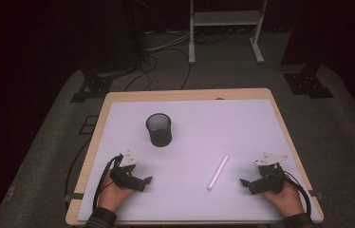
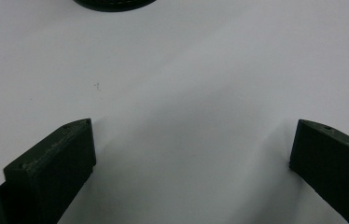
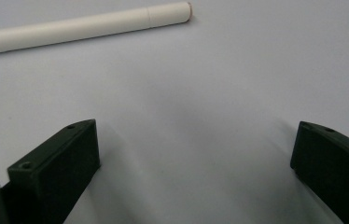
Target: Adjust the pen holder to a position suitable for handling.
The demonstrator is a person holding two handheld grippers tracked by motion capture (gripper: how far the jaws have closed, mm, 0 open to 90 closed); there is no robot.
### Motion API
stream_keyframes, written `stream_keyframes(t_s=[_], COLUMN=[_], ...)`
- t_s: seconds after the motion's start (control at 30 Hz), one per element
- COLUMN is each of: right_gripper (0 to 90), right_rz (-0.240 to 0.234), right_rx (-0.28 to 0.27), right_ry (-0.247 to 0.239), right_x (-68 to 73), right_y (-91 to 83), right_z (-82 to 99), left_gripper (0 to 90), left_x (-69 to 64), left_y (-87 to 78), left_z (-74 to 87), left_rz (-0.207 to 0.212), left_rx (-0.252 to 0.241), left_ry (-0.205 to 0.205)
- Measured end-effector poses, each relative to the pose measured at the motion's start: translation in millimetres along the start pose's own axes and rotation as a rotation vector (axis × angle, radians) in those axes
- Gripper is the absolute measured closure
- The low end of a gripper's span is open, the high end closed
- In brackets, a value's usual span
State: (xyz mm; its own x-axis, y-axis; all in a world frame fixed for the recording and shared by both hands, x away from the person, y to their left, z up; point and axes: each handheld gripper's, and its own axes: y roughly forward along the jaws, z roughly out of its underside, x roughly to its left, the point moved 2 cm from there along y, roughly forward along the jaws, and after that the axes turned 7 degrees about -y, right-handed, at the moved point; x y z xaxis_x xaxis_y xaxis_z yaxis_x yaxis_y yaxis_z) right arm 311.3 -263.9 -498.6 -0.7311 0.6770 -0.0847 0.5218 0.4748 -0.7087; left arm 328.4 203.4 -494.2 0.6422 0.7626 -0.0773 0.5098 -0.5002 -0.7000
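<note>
A white pen [image 1: 218,172] lies flat on the white table mat [image 1: 204,123], right of centre; it also crosses the top of the right gripper view as a white pen [image 3: 84,25]. A black mesh cup [image 1: 159,129] stands upright left of centre, and its base edge [image 2: 114,3] peeks in at the top of the left gripper view. My left gripper [image 1: 146,183] rests near the front left, open, with bare mat between its jaws. My right gripper [image 1: 246,185] rests near the front right, open and empty, a short way right of the pen.
The wooden table edge [image 1: 190,94] frames the mat. Beyond the table, cables [image 1: 152,66], dark stand bases [image 1: 95,85] and a white metal rack [image 1: 225,28] sit on the grey floor. A person's hands hold both grippers at the table's front edge.
</note>
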Motion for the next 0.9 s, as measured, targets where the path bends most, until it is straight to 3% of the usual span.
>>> stream_keyframes(t_s=[0.13, 0.37, 0.4, 0.7, 0.77, 0.8, 0.9], right_gripper=[0.2, 0.2, 0.2, 0.2, 0.2, 0.2, 0.2], right_rz=[0.0, 0.0, 0.0, 0.0, 0.0, 0.0, 0.0], right_rx=[0.0, 0.0, 0.001, 0.002, 0.001, 0.001, 0.001], right_ry=[0.0, 0.001, 0.0, 0.0, 0.001, 0.001, 0.001], right_x=[0.0, 0.0, 0.0, -0.1, 0.0, 0.0, 0.0], right_y=[0.0, 0.0, 0.0, 0.0, 0.0, 0.0, 0.0], right_z=[0.0, 0.0, -0.1, -0.1, -0.1, -0.1, -0.1], left_gripper=[0.0, 0.0, 0.0, 0.0, 0.0, 0.0, 0.0], left_x=[1.8, 3.8, 6.2, 10.6, 11.9, 13.4, 15.7], left_y=[-0.3, -1.3, -2.6, -7.1, -8.2, -10.2, -10.4], left_z=[-0.8, -7.1, -8.8, -12.3, -16.0, -22.1, -27.7], left_rz=[0.017, 0.005, 0.006, 0.004, -0.006, -0.017, -0.013], left_rx=[-0.014, -0.042, -0.06, -0.081, -0.066, -0.084, -0.085], left_ry=[-0.013, -0.006, -0.021, -0.039, -0.026, -0.018, -0.024])
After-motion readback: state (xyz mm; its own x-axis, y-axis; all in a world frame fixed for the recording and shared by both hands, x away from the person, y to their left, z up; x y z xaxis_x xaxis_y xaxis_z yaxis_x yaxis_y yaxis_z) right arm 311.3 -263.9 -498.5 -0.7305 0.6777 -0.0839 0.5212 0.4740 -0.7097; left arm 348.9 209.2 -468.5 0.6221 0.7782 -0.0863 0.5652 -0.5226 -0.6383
